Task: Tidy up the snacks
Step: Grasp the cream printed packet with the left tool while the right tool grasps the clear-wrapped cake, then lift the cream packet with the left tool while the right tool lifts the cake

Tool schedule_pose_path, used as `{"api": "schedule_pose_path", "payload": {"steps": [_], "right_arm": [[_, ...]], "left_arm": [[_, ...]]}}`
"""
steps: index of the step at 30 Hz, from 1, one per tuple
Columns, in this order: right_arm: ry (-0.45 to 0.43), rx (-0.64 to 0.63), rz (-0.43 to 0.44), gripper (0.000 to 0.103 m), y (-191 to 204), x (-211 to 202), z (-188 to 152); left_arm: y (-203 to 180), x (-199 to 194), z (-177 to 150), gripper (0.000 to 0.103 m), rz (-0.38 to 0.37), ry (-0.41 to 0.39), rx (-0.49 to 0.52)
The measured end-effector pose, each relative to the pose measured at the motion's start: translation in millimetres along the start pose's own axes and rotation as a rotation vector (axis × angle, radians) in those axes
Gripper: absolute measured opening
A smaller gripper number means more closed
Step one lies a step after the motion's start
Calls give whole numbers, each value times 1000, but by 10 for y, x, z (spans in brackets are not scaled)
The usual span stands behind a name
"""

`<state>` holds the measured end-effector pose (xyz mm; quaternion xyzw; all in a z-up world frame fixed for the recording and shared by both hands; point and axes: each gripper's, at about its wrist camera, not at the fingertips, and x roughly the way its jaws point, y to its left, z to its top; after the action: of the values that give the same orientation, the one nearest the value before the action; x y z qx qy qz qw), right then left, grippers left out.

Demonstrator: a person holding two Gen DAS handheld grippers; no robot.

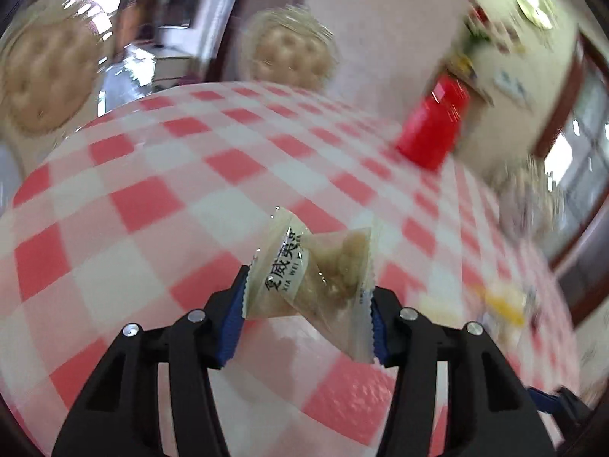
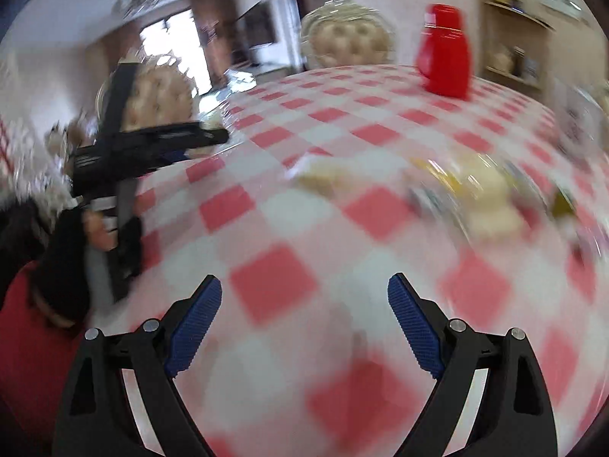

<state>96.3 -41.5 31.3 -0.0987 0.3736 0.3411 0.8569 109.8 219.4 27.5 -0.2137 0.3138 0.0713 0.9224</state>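
My left gripper (image 1: 308,285) is shut on a clear snack packet (image 1: 323,266) with pale lumps inside and black print on a white band. Both blue pads press its crimped ends, and it hangs a little above the red-and-white checked tablecloth (image 1: 152,205). In the right wrist view my right gripper (image 2: 304,278) stands open over the cloth (image 2: 274,278) with nothing between its fingers. A blurred heap of snack packets (image 2: 487,198) lies ahead to its right, and one pale packet (image 2: 319,175) lies ahead of it. The same heap (image 1: 498,304) shows right of the left gripper.
A red container (image 1: 434,129) (image 2: 445,57) stands at the far side of the table. Tufted chair backs (image 1: 289,53) (image 2: 350,42) rise behind the far edge. A dark-sleeved hand (image 2: 64,266) holds the left gripper's black body (image 2: 152,141) at the left.
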Motion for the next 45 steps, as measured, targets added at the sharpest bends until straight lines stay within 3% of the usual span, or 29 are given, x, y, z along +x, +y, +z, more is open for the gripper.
{"api": "schedule_pose_path", "payload": {"steps": [2, 5, 8, 12, 16, 17, 18, 20, 25, 28, 30, 34, 38, 45], "right_arm": [[-27, -81, -28, 87, 14, 160, 244], [-17, -204, 55, 88, -4, 497, 639], [-21, -178, 128, 88, -119, 740, 857], [60, -145, 145, 88, -215, 1039, 955], [171, -204, 144, 83, -154, 1186, 785], [149, -251, 113, 74, -109, 1139, 723], [140, -253, 137, 57, -98, 1076, 677], [135, -233, 110, 36, -103, 974, 605], [99, -222, -6, 35, 43, 543, 177], [57, -105, -93, 35, 19, 227, -80], [5, 49, -110, 35, -87, -25, -284], [-72, 152, -230, 35, -129, -449, -502], [-157, 334, -173, 35, -187, -770, -759], [-179, 425, -255, 35, -337, -888, -883]], "left_arm": [[83, 30, 21, 54, -13, 8, -49], [9, 63, 10, 55, -13, 16, -17], [-85, 91, -8, 55, -4, 26, 30], [-70, 104, -18, 56, -10, 31, 28], [-28, 116, -2, 56, -19, 36, 3], [-27, 117, 0, 56, -17, 36, 4], [-32, 113, 1, 56, -17, 35, 6], [-37, 115, -1, 56, -16, 35, 10], [-67, 121, -8, 56, -16, 39, 26], [-101, 124, -18, 56, -25, 43, 40], [-134, 126, -28, 56, -32, 45, 56], [-249, 105, -65, 56, -52, 41, 108], [-358, 91, -113, 56, -89, 50, 146], [-747, -64, -244, 55, -138, 13, 276]]}}
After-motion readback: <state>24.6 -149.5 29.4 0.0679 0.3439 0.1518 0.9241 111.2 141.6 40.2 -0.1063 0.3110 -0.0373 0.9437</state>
